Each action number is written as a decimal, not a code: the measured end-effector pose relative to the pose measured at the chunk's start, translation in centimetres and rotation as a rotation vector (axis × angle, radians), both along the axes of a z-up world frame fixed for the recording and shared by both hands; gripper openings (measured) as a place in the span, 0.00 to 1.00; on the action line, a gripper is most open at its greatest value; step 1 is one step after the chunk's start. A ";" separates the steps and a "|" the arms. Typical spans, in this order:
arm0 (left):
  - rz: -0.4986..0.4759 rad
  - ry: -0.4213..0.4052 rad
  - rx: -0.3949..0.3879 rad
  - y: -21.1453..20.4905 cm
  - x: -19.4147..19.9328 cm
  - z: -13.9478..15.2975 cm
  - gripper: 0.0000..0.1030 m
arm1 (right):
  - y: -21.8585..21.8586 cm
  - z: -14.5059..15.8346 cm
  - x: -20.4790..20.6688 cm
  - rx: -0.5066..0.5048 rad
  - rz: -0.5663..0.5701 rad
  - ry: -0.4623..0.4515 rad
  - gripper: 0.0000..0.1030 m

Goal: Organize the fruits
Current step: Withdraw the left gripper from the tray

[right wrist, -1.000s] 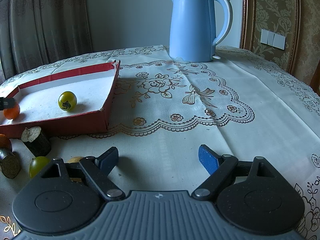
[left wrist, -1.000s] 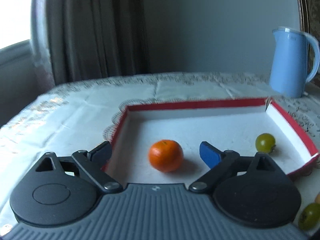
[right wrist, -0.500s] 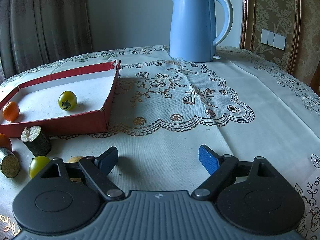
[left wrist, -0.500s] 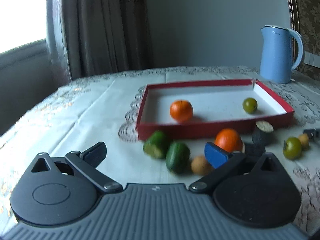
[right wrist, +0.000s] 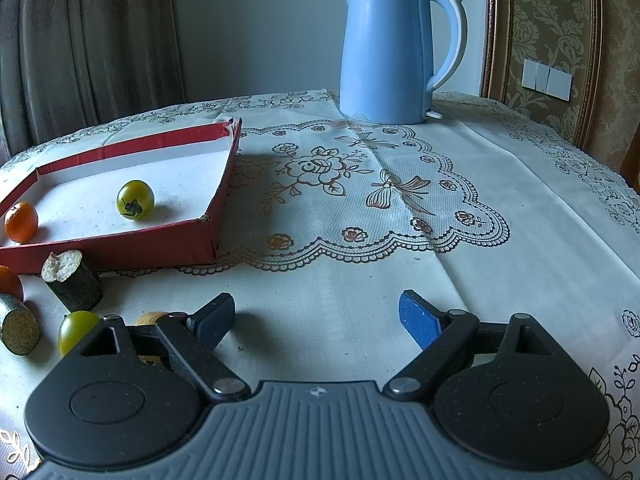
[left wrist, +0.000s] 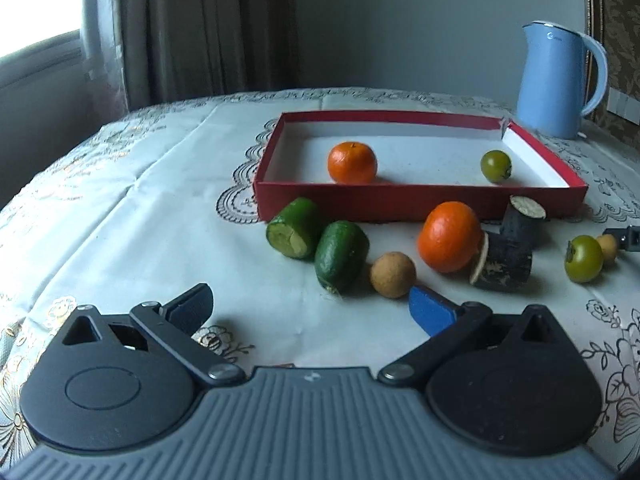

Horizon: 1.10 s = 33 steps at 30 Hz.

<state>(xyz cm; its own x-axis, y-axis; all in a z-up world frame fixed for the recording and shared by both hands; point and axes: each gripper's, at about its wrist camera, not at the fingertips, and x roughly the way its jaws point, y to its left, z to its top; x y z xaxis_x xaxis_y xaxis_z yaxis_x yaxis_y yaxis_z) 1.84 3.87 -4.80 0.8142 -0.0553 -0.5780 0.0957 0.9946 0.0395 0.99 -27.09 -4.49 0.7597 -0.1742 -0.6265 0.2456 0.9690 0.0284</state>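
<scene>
A red tray (left wrist: 420, 200) with a white floor is seen on the tabletop (left wrist: 140, 208), which is covered by a pale embroidered cloth. Inside the tray a tangerine (left wrist: 352, 162) is found near the front wall, and a green tomato (left wrist: 496, 166) lies toward the tray's right side, well apart from it.

In front of the tray, on the cloth, further pieces are scattered: two green cucumber chunks (left wrist: 316, 240) touching each other, a small tan round fruit (left wrist: 392, 275), a second tangerine (left wrist: 450, 237), two dark cut pieces (left wrist: 504, 258) just beside that tangerine, a second green tomato (left wrist: 583, 259) and another small tan fruit (left wrist: 608, 247).

The left hand-held gripper (left wrist: 308, 308) is held released above bare cloth, with nothing between its jaws. The jaws of the right hand-held gripper (right wrist: 316, 320) are opening, spread wide over empty cloth, with nothing between them.

A light blue electric kettle (right wrist: 386, 52) stands behind the tray, near the tabletop's far edge.
</scene>
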 end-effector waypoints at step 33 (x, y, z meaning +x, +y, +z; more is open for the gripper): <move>0.011 0.026 -0.030 0.6 0.5 -0.4 1.00 | 0.5 1.6 -2.0 -0.049 0.017 -0.062 0.98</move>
<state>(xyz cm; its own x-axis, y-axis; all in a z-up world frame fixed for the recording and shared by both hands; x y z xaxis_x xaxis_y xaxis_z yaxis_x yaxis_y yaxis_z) 2.31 4.44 -5.15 0.7994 -0.0642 -0.5973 0.0854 0.9963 0.0073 -1.06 -26.57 -2.92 0.7998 -0.1906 -0.5693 0.2287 0.9735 -0.0046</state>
